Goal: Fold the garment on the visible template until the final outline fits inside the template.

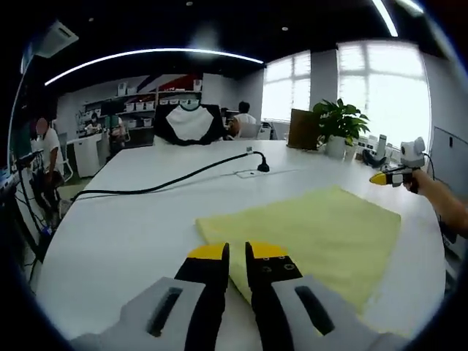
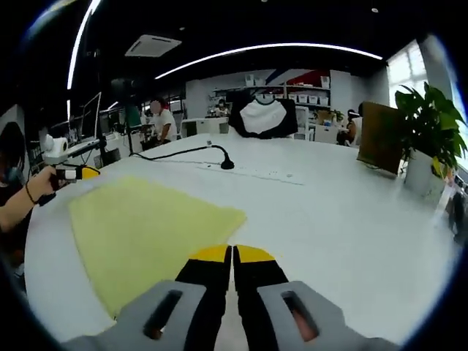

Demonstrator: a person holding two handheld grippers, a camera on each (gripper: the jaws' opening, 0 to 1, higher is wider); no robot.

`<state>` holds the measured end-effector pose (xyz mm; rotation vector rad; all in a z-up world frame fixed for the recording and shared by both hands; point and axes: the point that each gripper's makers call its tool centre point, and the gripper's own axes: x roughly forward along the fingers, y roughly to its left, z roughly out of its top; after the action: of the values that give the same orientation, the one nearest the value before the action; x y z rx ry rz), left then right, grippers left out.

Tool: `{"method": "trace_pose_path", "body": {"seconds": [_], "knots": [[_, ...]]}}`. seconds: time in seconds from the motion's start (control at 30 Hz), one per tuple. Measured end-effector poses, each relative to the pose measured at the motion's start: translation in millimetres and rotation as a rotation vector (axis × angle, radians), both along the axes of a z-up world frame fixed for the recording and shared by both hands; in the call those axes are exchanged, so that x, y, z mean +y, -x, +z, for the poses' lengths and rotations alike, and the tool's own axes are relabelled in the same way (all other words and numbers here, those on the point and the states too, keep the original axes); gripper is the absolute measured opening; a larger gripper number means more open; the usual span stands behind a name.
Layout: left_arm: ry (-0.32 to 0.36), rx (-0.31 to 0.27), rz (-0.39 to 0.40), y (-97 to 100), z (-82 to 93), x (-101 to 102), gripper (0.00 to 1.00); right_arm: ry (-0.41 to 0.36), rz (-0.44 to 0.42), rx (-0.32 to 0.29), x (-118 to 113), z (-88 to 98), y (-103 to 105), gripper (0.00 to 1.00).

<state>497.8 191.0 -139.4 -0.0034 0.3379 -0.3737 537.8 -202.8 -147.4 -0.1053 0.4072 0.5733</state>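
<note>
Left gripper view: the yellow garment (image 1: 311,238) lies flat as a folded rectangle on the white surface (image 1: 146,227). Left tool (image 1: 236,254) and right tool (image 2: 232,256) hover above it, jaws nearly together, holding nothing, probably because folding looks finished.
</note>
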Motion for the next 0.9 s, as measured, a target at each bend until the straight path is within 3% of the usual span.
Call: {"method": "trace_pose_path", "body": {"seconds": [0.13,0.3,0.47,0.77,0.9], "knots": [[0.031,0.004,-0.019,14.9,0.5,-2.5,0.09,0.02,-0.003,-0.018,-0.5,-1.5,10.6,0.11],[0.045,0.015,-0.039,31.7,-4.7,-4.3,0.1,0.043,0.022,-0.032,1.4,-3.9,22.8,0.13],[0.067,0.045,-0.046,52.2,-16.3,-1.7,0.19,0.024,0.05,-0.013,2.9,-10.6,41.8,0.15],[0.096,0.059,-0.078,78.9,-23.5,-5.3,0.21,-0.018,0.106,0.026,12.3,-22.6,71.3,0.19],[0.112,0.067,-0.1,89.7,-25.9,-10.3,0.21,-0.071,0.161,0.052,24.5,-21.7,88.7,0.2]]}}
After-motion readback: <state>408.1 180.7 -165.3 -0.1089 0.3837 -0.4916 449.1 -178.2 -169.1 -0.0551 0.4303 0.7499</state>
